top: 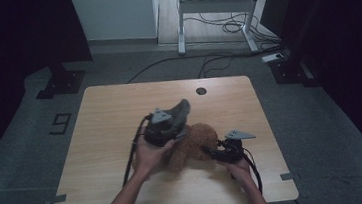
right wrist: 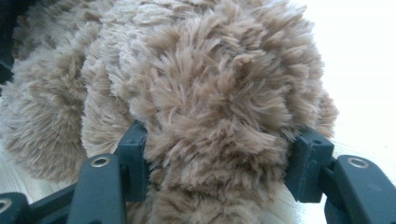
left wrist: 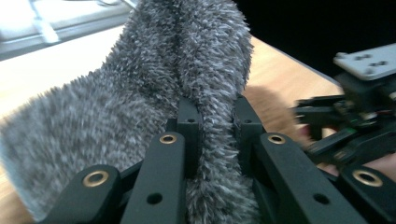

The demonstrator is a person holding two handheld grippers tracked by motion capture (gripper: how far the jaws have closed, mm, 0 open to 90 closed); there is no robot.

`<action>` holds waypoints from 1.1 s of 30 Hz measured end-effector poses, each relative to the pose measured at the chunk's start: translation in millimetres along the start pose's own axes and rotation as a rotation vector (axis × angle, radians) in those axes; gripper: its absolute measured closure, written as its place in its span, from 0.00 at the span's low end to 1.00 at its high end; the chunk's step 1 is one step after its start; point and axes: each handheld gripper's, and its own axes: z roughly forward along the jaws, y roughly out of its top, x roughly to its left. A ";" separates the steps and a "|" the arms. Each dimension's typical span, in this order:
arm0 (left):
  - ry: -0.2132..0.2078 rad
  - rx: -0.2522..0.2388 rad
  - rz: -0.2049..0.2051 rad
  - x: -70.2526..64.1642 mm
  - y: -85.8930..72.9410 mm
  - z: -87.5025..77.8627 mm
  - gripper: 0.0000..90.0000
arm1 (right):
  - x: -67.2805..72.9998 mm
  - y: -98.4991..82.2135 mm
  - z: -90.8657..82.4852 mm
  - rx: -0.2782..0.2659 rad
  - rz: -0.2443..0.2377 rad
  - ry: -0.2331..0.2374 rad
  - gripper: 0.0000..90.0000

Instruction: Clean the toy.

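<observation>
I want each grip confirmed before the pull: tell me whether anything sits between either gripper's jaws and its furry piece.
Nothing visible does. The left gripper pinches the grey furry fabric directly, and the right gripper clamps the brown plush toy directly.

The wooden table (top: 105,119) is bare over its whole left half, along its far edge around the small round hole (top: 201,90), and at its right edge, so a hand could pass freely through any of these. The crowded spot is the near middle: the brown plush toy (top: 193,143) lies there, with the left gripper (top: 171,125) just over its left side, clamped on a grey furry cloth (top: 182,109) that sticks up and toward the far side, and the right gripper (top: 215,152) pressed against its right side. The 2 grippers leave almost no gap between them. 2 cables (top: 132,159) trail toward the near edge beside the forearms.
</observation>
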 end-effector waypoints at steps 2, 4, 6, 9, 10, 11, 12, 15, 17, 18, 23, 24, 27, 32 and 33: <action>-0.033 0.026 0.027 -16.9 6.4 22.1 0.86 | 0.0 -0.1 -0.1 -0.002 -0.006 0.000 0.42; -0.047 0.040 0.038 -24.7 8.7 32.4 0.86 | 0.2 -0.1 -0.3 -0.002 -0.006 0.001 0.42; -0.075 0.070 0.052 -40.2 11.0 53.5 0.86 | 0.4 -0.1 -0.6 -0.003 -0.011 0.003 0.42; -0.063 0.132 0.087 -53.6 6.3 75.8 0.86 | 0.4 -0.1 -1.2 0.000 -0.015 0.002 0.42; -0.051 0.146 0.101 -55.5 3.1 80.3 0.86 | 0.4 -0.1 -1.2 0.000 -0.015 0.002 0.42; -0.046 0.145 0.103 -55.4 0.1 82.1 0.86 | 0.3 -0.2 -1.2 0.004 -0.013 0.001 0.42; -0.049 0.137 0.093 -53.7 -1.9 81.7 0.86 | -0.2 -0.5 -1.1 0.008 -0.008 0.002 0.42; -0.019 0.107 0.073 -42.3 -4.5 66.6 0.86 | 1.0 -0.3 -0.7 0.006 -0.006 -0.001 0.42; 0.040 0.087 0.085 -34.0 -5.2 55.1 0.87 | 1.1 -0.3 -0.5 0.002 0.001 -0.002 0.42; 0.040 0.087 0.085 -34.0 -5.2 55.1 0.87 | 1.1 -0.3 -0.5 0.002 0.001 -0.002 0.42; 0.118 0.060 0.000 12.3 -13.8 17.3 0.87 | 1.3 1.1 0.6 -0.002 0.002 0.002 0.42; 0.118 0.060 0.000 12.3 -13.8 17.3 0.87 | 1.3 1.1 0.6 -0.002 0.002 0.002 0.42; 0.125 0.036 -0.029 29.9 -17.9 -3.6 0.86 | 0.7 0.9 0.4 -0.002 0.003 0.002 0.42; 0.130 0.018 -0.059 47.8 -31.7 -26.5 0.86 | 1.9 1.0 0.1 -0.004 -0.002 0.003 0.42; 0.137 0.004 -0.076 52.9 -38.0 -33.7 0.86 | 2.1 1.1 0.0 -0.004 -0.005 0.003 0.42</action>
